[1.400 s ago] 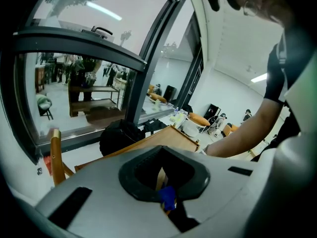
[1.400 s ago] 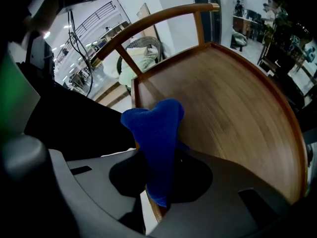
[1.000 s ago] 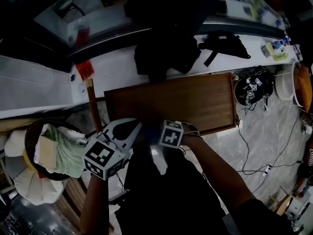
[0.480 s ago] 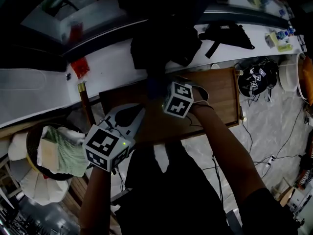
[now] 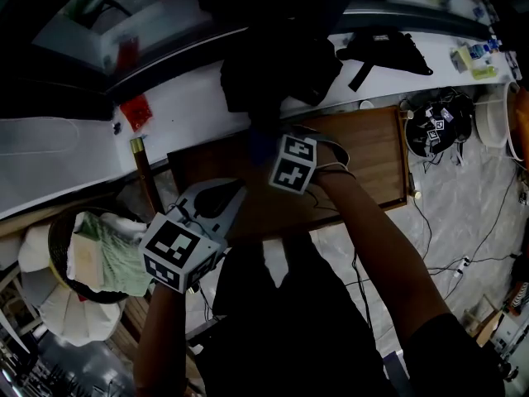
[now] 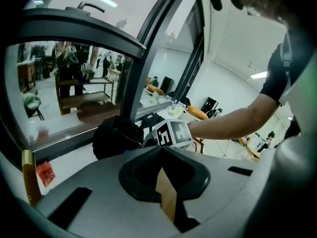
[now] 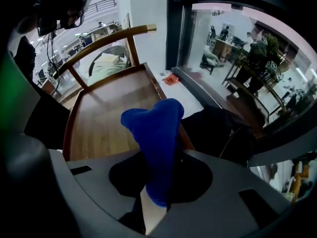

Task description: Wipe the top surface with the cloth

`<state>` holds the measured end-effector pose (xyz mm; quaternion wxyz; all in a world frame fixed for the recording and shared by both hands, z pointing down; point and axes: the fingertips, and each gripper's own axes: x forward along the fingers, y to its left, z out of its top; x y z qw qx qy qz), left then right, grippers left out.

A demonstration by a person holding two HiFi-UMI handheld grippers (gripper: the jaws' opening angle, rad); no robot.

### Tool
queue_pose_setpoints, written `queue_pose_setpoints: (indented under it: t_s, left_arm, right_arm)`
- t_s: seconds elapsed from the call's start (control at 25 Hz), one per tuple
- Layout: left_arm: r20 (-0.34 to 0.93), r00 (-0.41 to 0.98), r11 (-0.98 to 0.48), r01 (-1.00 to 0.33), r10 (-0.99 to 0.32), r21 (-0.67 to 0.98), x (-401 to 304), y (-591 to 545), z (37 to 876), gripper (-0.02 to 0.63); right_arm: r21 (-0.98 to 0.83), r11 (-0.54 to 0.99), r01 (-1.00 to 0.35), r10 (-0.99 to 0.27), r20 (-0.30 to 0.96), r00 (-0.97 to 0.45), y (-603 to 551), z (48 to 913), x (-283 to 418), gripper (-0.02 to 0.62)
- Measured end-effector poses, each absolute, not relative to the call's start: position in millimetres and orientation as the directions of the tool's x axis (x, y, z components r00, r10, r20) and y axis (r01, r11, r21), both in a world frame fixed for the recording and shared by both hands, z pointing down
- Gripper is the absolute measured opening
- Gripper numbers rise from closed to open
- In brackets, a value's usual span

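Jaws pressed together with nothing between them, the left gripper (image 5: 216, 201) hung above the near left edge of the wooden tabletop (image 5: 364, 168). Farther in, the right gripper (image 7: 154, 197) was clamped on a blue cloth (image 7: 156, 133). Its bunched end stuck out past the jaws over the wood, close to the table's far edge; whether it touched the surface could not be told. Beyond that edge a black bag (image 5: 281, 77) lay on the white ledge (image 5: 190, 110), with a small red packet (image 5: 136, 114) off to the left.
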<state>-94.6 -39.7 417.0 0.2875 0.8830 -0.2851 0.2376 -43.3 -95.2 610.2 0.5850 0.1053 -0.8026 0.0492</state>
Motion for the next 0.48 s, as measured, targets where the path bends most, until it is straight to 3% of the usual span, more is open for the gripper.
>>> queue_pose_setpoints:
  t_s: [0.48]
  left_arm:
    - [0.590,0.723,-0.688,-0.633,-0.361,0.355,-91.0,-4.5,406.9,0.011]
  right_arm:
    - [-0.064,0.973,-0.222,0.000,0.962,-0.274,-11.9,619.5,-24.8,0.089]
